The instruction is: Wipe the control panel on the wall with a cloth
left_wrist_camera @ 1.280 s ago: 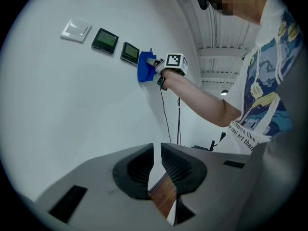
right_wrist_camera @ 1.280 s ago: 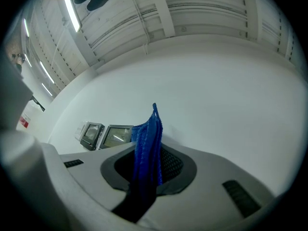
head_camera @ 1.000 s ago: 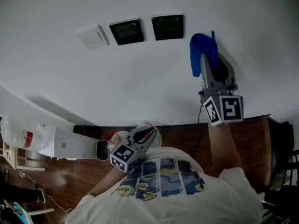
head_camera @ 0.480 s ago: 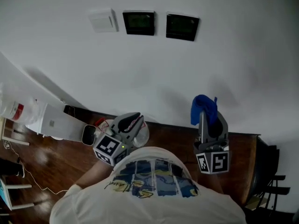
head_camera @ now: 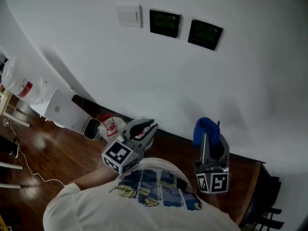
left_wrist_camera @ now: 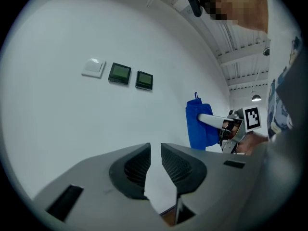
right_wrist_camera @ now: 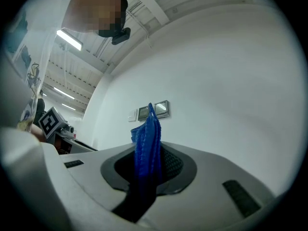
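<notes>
Closest to the camera is the person's pale shirt [head_camera: 159, 186] with a blue and yellow print. Just beyond it are the two hand-held tools. The left gripper [head_camera: 147, 126] points at the wall [head_camera: 144, 76]; its jaws stand a narrow slit apart with nothing between them. The right gripper [head_camera: 210, 139] points upward, and its jaws are clamped on a blue cloth [head_camera: 204, 128], which bunches above the tips. The cloth is held low, well below the control panels and apart from them, with only bare white wall between.

Beyond the grippers, a dark wooden floor [head_camera: 48, 153] meets the wall. On the floor beside the left gripper sits a small white tub [head_camera: 115, 126] holding something red and white, too small to identify. Left of it stands a white box [head_camera: 60, 110], perhaps an appliance, then a clear plastic bag [head_camera: 17, 83] with a red label.

Farthest up the wall, two dark square control panels [head_camera: 164, 22] [head_camera: 205, 33] hang side by side, with a white switch plate [head_camera: 129, 15] just to their left.
</notes>
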`<state>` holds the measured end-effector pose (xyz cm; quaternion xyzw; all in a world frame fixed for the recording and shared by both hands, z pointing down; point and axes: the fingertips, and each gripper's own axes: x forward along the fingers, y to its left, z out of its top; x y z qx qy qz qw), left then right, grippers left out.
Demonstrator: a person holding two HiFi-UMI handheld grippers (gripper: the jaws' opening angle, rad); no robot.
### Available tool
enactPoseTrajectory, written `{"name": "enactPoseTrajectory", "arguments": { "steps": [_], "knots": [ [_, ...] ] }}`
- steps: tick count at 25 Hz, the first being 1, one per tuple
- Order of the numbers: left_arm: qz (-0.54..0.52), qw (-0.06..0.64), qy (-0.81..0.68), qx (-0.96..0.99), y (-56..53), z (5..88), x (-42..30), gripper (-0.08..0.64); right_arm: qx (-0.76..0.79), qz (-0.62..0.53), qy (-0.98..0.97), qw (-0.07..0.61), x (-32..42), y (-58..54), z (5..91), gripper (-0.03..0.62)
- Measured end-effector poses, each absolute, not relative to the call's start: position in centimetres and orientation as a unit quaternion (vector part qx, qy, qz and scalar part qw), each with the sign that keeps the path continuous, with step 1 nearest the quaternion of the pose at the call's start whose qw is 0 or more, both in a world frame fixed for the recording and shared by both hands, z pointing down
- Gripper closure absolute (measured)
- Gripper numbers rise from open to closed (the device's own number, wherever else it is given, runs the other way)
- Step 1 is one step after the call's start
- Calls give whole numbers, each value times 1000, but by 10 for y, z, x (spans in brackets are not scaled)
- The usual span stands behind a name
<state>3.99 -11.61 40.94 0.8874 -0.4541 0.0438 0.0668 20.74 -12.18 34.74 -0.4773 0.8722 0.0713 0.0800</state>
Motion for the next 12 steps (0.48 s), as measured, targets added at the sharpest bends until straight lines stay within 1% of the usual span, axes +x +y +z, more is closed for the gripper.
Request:
{"name": "enactPoseTrajectory", "arguments": {
  "steps": [8, 12],
  "knots": [
    [49, 51, -443, 894, -111, 405, 56, 514, -478, 69, 872, 78, 219, -112, 350, 502],
    [59, 53, -429, 900, -103, 406, 63, 514, -491, 69, 865, 80, 227, -105, 355, 502]
  ]
}}
